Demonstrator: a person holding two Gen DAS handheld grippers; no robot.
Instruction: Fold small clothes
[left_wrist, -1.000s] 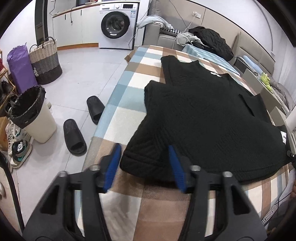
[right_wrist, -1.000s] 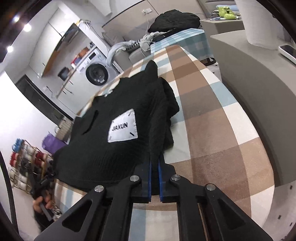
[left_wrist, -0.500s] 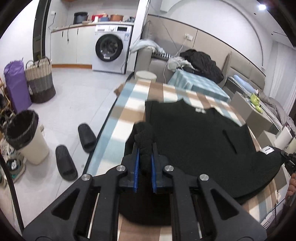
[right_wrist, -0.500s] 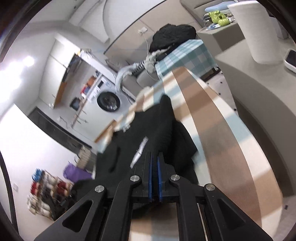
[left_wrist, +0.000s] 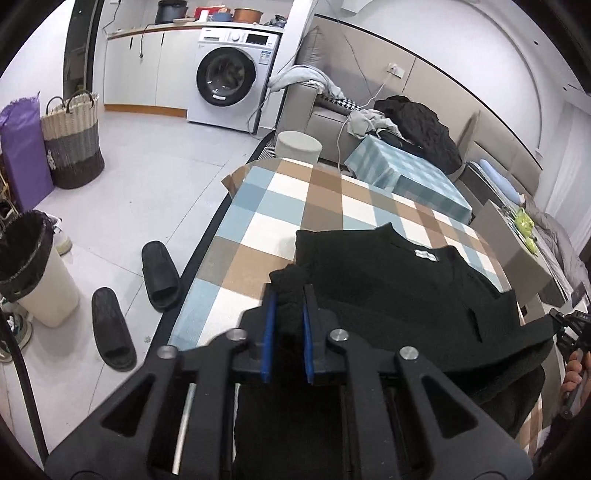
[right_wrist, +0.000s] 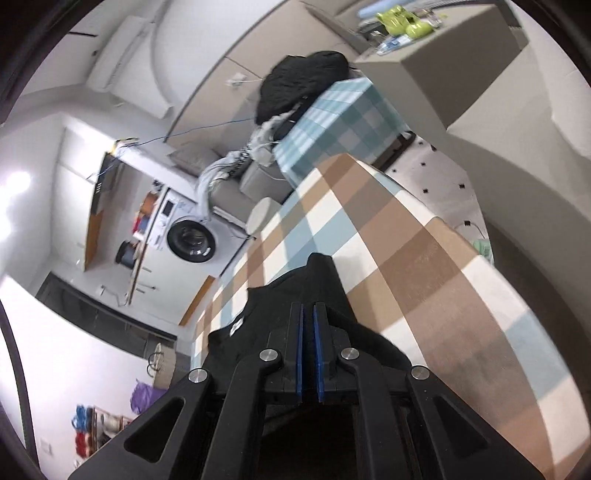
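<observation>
Your black knit sweater (left_wrist: 399, 295) fills the lower middle of the left wrist view, lying on the table with its collar end flat and its near edge raised. Your left gripper (left_wrist: 286, 306) is pinching a bunched wad of that edge between its blue pads, and your right gripper (right_wrist: 308, 325) looks clamped on the other corner, pads pressed nearly together with fabric around them. I'd keep both corners level and carry them forward together so the fold lands square on the collar end. Underneath is the brown, blue and white checked tablecloth (left_wrist: 280, 210); a white washing machine (left_wrist: 229, 74) sits upper centre, black slippers (left_wrist: 136, 295) lie on the floor lower left.
</observation>
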